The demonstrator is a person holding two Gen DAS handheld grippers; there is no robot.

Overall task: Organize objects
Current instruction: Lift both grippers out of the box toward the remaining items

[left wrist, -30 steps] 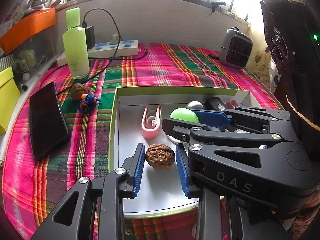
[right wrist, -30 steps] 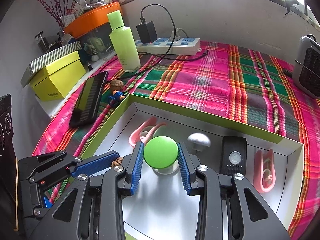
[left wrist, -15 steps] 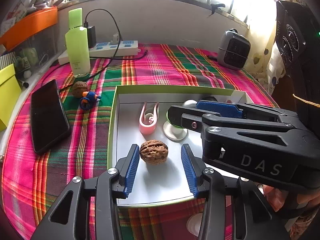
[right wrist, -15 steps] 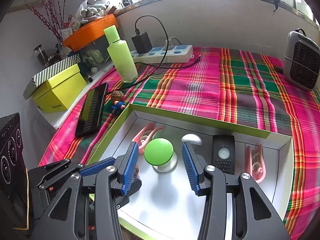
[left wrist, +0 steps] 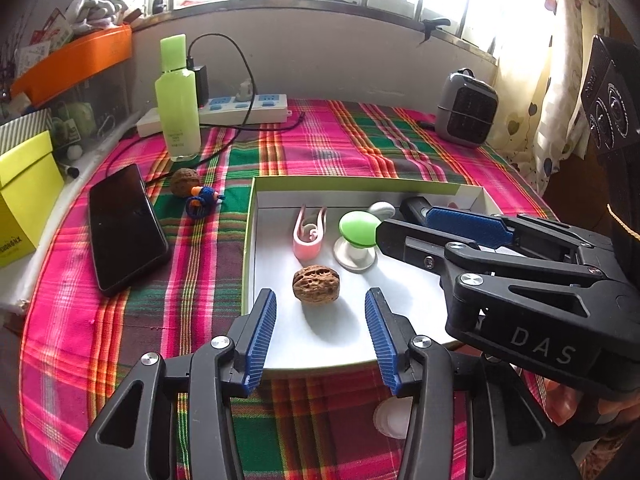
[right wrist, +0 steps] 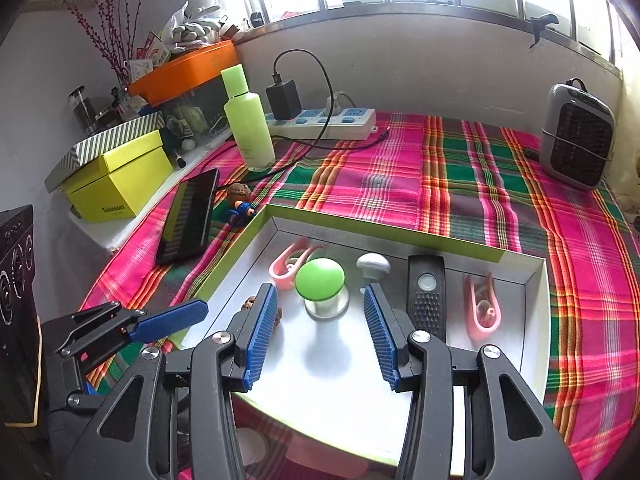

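A shallow box with a green rim lies on the plaid cloth. In it are a walnut, a green-topped knob on a white base, two pink clips, a silver knob and a black remote. My left gripper is open and empty, just short of the walnut. My right gripper is open and empty, just short of the green knob; it also shows in the left wrist view.
On the cloth left of the box lie a black phone, a second walnut and a small blue toy figure. A green bottle, a power strip and a grey heater stand at the back. A yellow box sits far left.
Both grippers opened and drew back and up. The left one let go of the walnut and the right one let go of the green knob; both objects stay in the box.
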